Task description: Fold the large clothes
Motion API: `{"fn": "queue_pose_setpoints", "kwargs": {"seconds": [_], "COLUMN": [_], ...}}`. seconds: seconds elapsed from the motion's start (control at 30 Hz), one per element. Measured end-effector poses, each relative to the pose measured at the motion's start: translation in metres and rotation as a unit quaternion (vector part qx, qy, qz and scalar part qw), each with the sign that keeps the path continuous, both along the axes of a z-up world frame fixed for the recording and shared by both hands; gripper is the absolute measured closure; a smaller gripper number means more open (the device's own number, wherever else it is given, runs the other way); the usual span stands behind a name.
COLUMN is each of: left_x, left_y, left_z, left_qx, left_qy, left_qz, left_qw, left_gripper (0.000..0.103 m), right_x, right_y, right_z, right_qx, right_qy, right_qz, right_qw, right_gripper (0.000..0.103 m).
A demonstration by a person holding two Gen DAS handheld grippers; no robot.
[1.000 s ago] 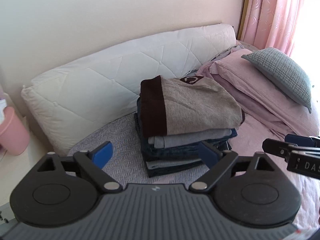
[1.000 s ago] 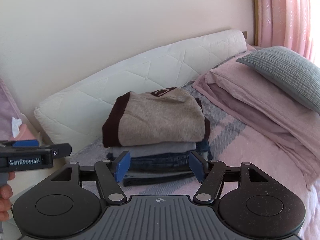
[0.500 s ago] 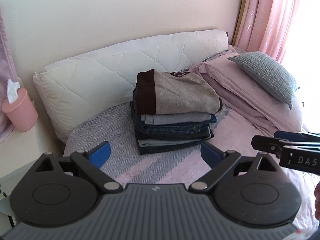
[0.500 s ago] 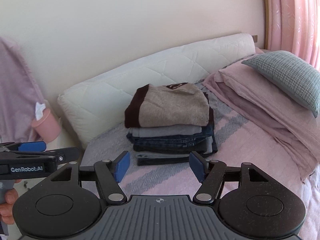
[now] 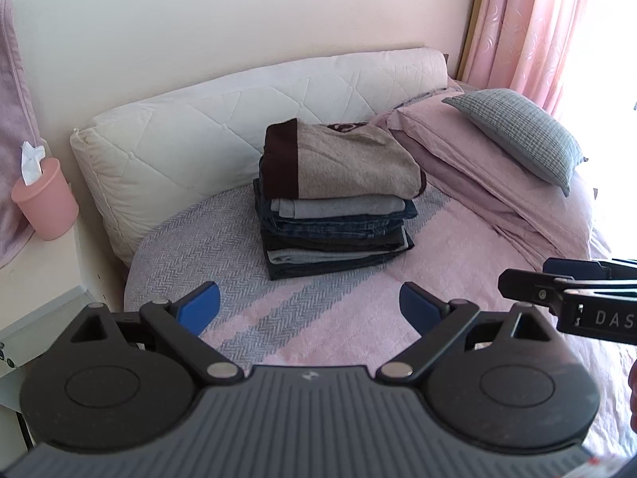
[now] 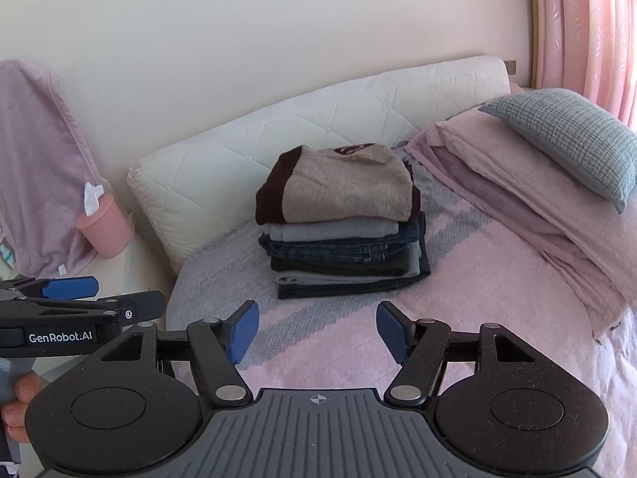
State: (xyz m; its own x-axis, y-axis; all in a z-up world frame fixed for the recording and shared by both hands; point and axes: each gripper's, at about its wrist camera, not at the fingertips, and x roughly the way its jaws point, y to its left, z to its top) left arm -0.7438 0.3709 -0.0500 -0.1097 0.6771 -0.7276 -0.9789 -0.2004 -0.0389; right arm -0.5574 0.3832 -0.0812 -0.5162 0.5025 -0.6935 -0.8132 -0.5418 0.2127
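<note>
Left gripper (image 5: 308,304) and right gripper (image 6: 317,330) – both fingers spread wide, empty – above bed (image 5: 318,330); folded clothes stack (image 5: 334,203) near headboard cushion (image 5: 247,119)

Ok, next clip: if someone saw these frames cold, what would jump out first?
Probably the neat stack of folded clothes in the middle of the bed, topped by a beige sweater with a dark brown band, in front of the white quilted bolster. Next, the left gripper and right gripper, both open and empty, short of the stack.
</note>
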Motion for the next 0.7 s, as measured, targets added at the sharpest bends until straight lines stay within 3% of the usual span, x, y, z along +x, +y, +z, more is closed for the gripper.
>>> {"fn": "queue_pose_setpoints", "kwargs": {"seconds": [0.7], "left_x": [0.007], "left_y": [-0.024], "left_z": [0.000], "left_qx": [0.003], "left_qy": [0.014], "left_qz": [-0.003], "left_qw": [0.9999], "left_gripper": [0.008], "right_x": [-0.005], "right_y": [-0.021], "right_z": [-0.001], "right_qx": [0.000], "right_qy": [0.000], "right_qz": [0.008], "right_qw": [1.000], "right_gripper": [0.040]}}
